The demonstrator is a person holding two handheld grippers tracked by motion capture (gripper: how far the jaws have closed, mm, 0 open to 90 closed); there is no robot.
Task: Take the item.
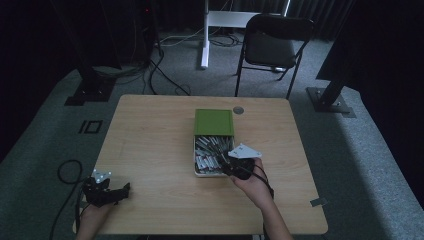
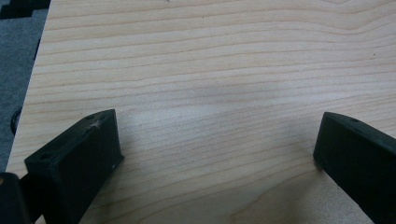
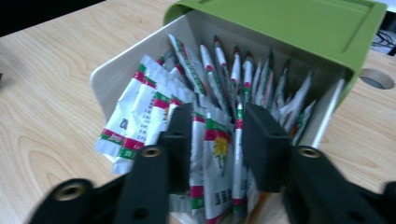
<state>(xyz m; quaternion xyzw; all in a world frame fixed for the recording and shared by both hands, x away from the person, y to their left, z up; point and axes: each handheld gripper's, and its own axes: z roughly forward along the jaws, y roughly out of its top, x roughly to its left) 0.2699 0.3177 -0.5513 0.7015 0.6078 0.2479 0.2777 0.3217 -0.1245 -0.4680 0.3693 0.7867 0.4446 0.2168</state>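
A white box (image 1: 194,161) packed with several red, green and white sachets (image 1: 210,152) stands in the middle of the wooden table (image 1: 150,140). Its green lid (image 1: 214,122) is slid back over the far half. My right gripper (image 1: 226,168) is at the box's near right end. In the right gripper view its jaws are narrowed but apart (image 3: 217,126), down among the sachets (image 3: 154,107), with a flat yellow-flower sachet (image 3: 219,154) between them. The box wall (image 3: 116,70) and lid (image 3: 280,23) lie beyond. My left gripper (image 1: 125,192) rests at the near left corner, open (image 2: 217,140) over bare wood.
A round cable hole (image 1: 238,110) lies just behind the lid. A black folding chair (image 1: 272,42) and a white desk leg (image 1: 205,35) stand beyond the table's far edge. A black cable (image 1: 67,170) loops on the floor at the left.
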